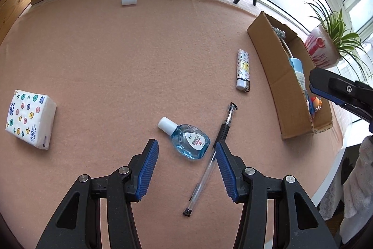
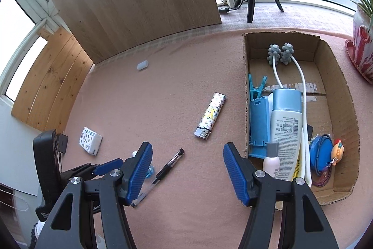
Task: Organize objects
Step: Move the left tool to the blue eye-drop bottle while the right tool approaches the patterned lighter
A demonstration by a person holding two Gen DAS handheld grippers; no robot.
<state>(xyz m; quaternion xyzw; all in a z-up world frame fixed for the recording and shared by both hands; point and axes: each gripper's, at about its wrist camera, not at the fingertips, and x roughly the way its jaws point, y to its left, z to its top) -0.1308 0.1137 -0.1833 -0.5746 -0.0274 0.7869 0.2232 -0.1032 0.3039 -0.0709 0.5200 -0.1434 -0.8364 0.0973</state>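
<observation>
Left wrist view puts the left gripper [image 1: 186,151] directly over the eye-drop bottle [image 1: 186,140], jaws spread wide and holding nothing; the bottle lies flat on the bench [image 1: 105,62] just ahead of the gap, white cap pointing up-left, so its long axis runs slantwise to the jaws. A pen [image 1: 211,156] lies just beside it, passing under the right-hand finger, and could get caught in the grip. The right gripper [image 2: 187,153] is also open and empty, nearer the lighter [image 2: 211,116] and cardboard box [image 2: 349,95]. From the right wrist view the bottle is almost wholly hidden behind a finger.
</observation>
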